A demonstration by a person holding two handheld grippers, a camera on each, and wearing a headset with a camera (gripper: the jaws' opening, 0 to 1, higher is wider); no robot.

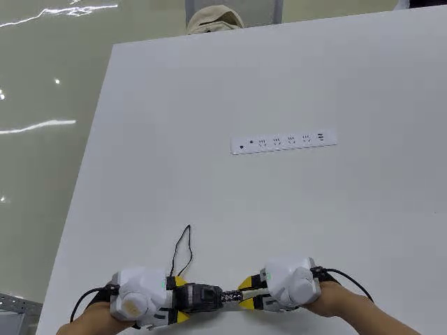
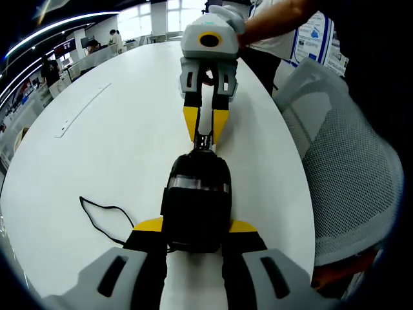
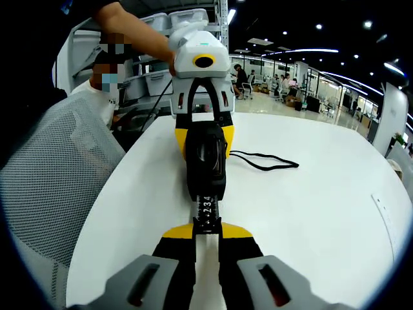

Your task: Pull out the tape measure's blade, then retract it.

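Tape measure [image 1: 204,296] — black case at the bench's [image 1: 279,209] near edge, clamped in the left gripper [image 1: 180,299].
Blade [image 3: 206,213] — a short length drawn, first numerals showing, tip pinched by the right gripper [image 1: 246,293].
Status: the pull looks barely begun; further extension and retraction remain.

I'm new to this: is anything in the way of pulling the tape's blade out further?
Nothing visible does. The right gripper pinches the blade; the power strip lies well off its path.
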